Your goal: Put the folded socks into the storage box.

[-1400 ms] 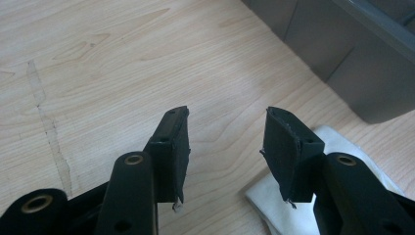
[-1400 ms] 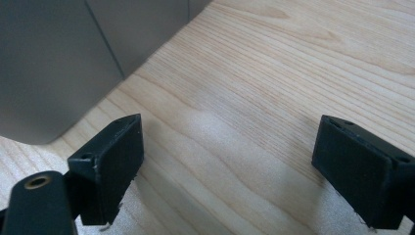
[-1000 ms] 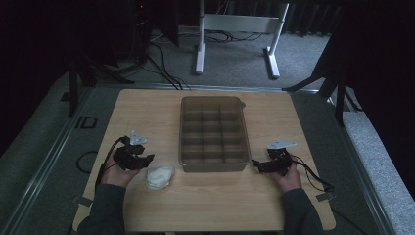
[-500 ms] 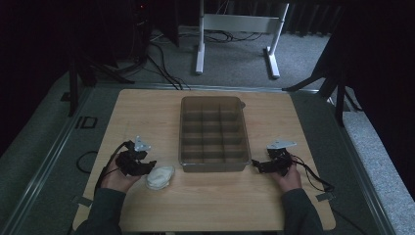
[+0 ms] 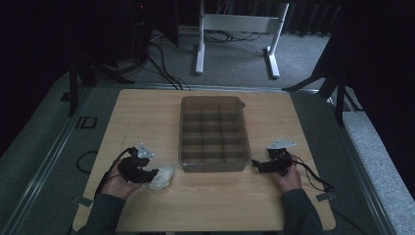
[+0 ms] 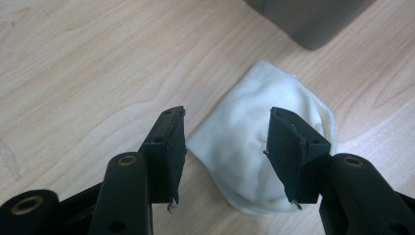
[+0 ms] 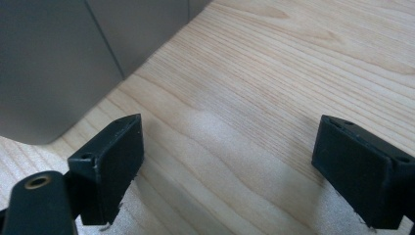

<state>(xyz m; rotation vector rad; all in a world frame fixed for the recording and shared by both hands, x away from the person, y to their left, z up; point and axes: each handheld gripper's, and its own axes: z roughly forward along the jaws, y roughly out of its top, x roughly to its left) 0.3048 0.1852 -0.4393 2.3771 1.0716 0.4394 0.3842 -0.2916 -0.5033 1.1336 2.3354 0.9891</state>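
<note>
A crumpled white cloth [image 5: 161,177] [image 6: 262,142] lies on the wooden table left of the front of a grey divided bin [image 5: 214,133]. My left gripper [image 5: 149,175] [image 6: 225,156] is open, its jaws astride the near part of the cloth, just above it. My right gripper [image 5: 258,166] [image 7: 230,171] is open wide over bare wood, close to the bin's front right corner [image 7: 54,68], with nothing between its jaws.
The wooden table [image 5: 210,205] has free room in front of the bin and behind it. Cables [image 5: 313,174] trail from both grippers toward the table's edges. A white stand [image 5: 235,29] and floor cables lie beyond the table.
My left gripper has moved right and forward from beside the cloth until its jaws straddle it. The right gripper has barely moved.
</note>
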